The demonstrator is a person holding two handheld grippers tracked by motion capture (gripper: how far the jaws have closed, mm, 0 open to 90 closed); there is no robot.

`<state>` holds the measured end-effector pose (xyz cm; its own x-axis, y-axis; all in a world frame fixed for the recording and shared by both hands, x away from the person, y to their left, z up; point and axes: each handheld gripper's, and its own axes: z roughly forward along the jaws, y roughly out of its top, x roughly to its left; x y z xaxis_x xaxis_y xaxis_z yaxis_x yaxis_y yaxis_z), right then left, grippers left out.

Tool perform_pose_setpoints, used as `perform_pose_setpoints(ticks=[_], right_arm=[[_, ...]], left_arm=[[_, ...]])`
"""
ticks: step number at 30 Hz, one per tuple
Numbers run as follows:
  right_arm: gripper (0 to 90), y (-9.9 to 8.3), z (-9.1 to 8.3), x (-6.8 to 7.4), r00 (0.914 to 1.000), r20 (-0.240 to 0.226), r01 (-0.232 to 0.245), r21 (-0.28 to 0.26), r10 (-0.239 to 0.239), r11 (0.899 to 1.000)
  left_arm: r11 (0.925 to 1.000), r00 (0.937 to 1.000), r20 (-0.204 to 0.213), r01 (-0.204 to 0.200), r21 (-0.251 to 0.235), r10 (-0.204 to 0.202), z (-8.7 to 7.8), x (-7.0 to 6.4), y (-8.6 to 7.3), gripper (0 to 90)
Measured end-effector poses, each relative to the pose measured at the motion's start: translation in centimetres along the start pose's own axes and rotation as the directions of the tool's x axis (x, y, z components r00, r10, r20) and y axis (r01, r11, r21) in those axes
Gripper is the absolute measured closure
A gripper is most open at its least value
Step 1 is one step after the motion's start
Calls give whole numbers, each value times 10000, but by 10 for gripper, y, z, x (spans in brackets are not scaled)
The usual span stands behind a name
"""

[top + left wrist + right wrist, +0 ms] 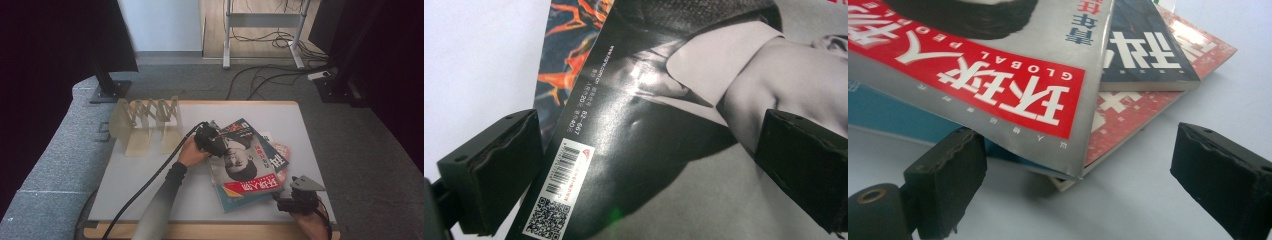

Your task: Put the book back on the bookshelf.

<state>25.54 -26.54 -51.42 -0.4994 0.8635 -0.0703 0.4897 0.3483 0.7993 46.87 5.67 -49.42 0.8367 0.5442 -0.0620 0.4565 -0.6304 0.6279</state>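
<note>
Here the table (150, 175) carries a loose pile of magazines toward its right half, with a pale folding rack (147, 122) near its far left corner. The top magazine (245, 162), grey with a red title band, lies askew on the pile. The left gripper (212, 142) sits at that magazine's far left edge, jaws spread wide across the cover. The right gripper (295, 197), near the table's near right corner, is open too, just beside the pile's near corner

Even, soft light falls on the pale counter (150, 175) in the high view, whose corners darken to black. Glare streaks the glossy magazine cover (639, 125) in the left gripper view, perhaps from overhead. Near jaws look slightly soft.
</note>
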Motion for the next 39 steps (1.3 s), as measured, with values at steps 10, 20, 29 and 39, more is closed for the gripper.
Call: perform_pose_setpoints(ticks=[10, 20, 29, 39], right_arm=[[63, 5, 8, -15, 9990, 448, -78, 164, 71, 9998], [63, 20, 21, -39, 9963, 847, -160, 457, 121, 9988], [68, 33, 35, -56, 9953, 946, -278, 615, 219, 9977], [81, 51, 54, -71, 9950, 972, -328, 893, 241, 9955]], left_arm=[[9996, 9996, -100, 283, 19, -282, -10, -4, -13, 0], [9983, 9980, -249, 580, 84, -578, -18, -13, -24, 0], [9946, 9945, -127, 1035, 44, -1035, -28, -18, -44, 0], [9928, 9926, -217, 1194, 114, -1192, -40, -30, -64, 0]])
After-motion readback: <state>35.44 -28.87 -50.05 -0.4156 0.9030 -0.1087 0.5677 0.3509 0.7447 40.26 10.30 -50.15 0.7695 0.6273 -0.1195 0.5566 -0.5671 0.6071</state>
